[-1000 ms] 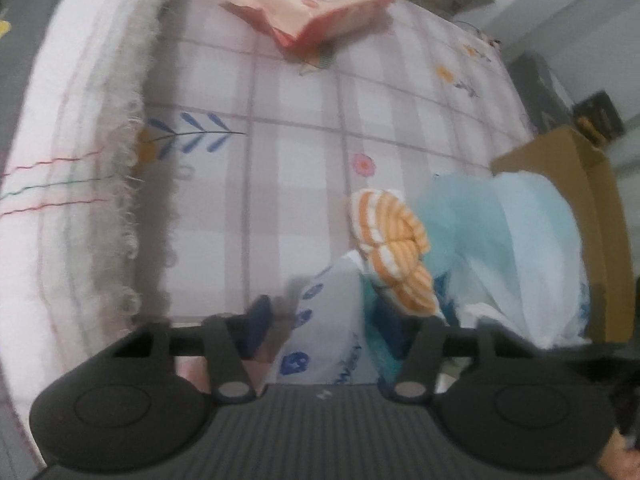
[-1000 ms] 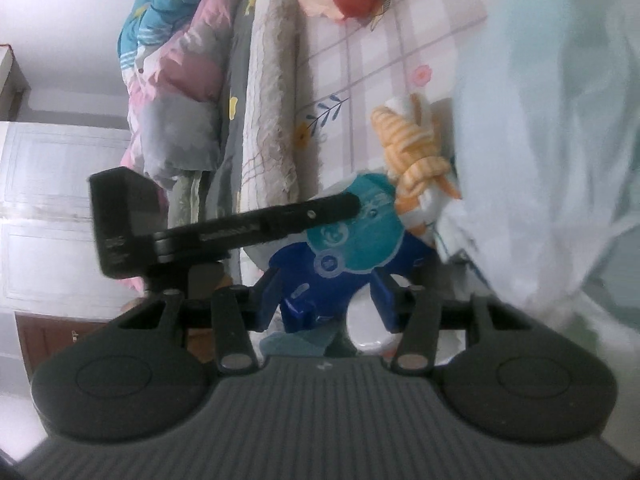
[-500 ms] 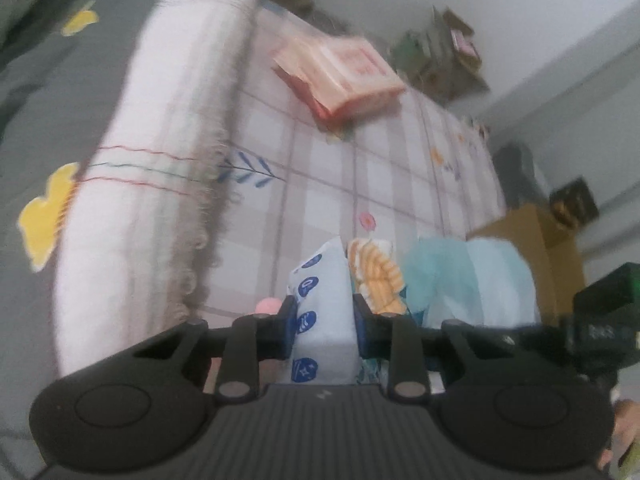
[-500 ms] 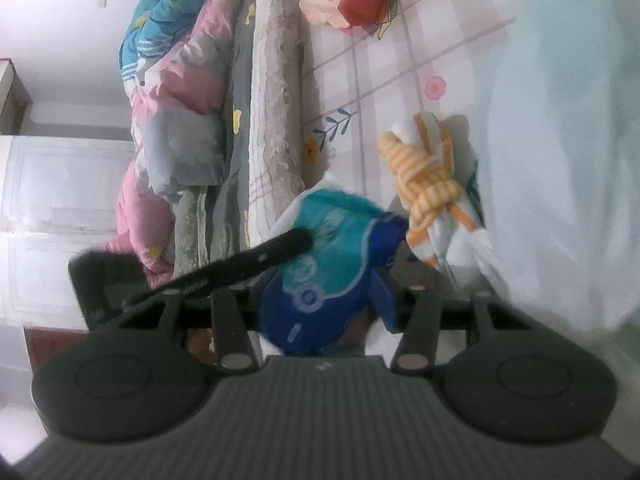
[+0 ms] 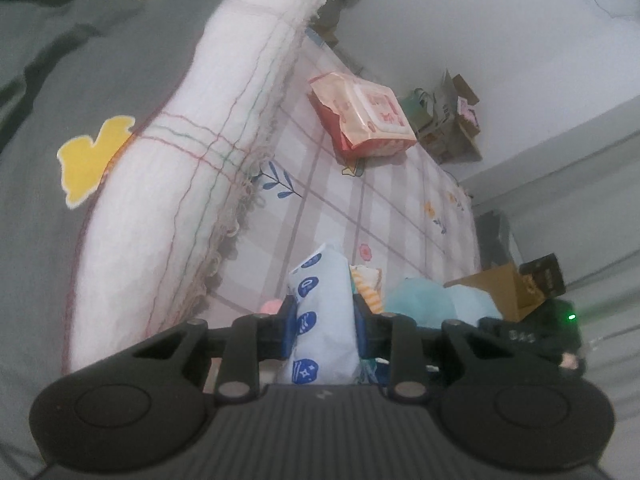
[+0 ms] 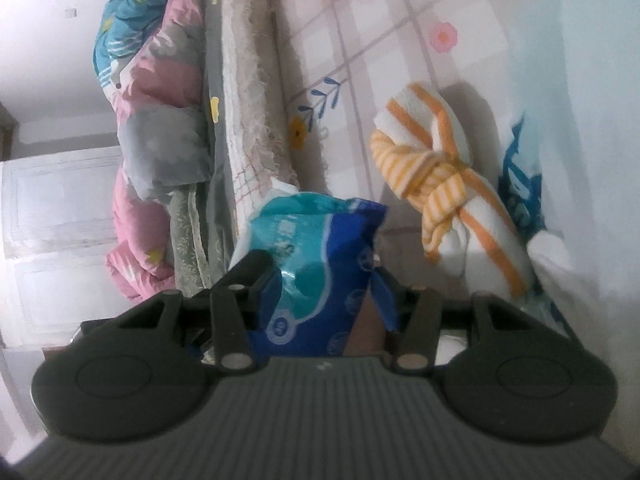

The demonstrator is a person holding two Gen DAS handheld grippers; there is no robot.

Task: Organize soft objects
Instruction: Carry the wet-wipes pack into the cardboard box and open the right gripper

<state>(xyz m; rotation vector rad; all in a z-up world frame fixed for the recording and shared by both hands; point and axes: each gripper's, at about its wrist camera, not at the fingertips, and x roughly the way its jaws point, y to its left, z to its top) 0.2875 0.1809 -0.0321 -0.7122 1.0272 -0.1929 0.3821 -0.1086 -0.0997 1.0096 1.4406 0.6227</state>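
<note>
A soft plastic pack, pale with blue icons on one side (image 5: pixel 324 300) and blue and teal on the other (image 6: pixel 316 248), is held above the checked bed sheet (image 5: pixel 360 208). My left gripper (image 5: pixel 324 316) is shut on it, its pads pressing both sides. My right gripper (image 6: pixel 328 296) also has the pack between its blue pads and looks shut on it. An orange-striped knotted cloth (image 6: pixel 440 176) lies on the sheet just beyond, next to a pale teal plush (image 5: pixel 420 304). A red and pink pack (image 5: pixel 364 120) lies farther up the bed.
A rolled white fringed blanket (image 5: pixel 192 160) runs along the left of the sheet, with a grey quilt (image 5: pixel 80 60) beyond it. Pink and blue bedding (image 6: pixel 152 120) is piled by the wall. A cardboard box (image 5: pixel 500 288) stands past the plush.
My left gripper closed on the pack and tilted up and rolled, so more of the wall shows. My right gripper sank closer to the striped cloth, with the pack still between its pads.
</note>
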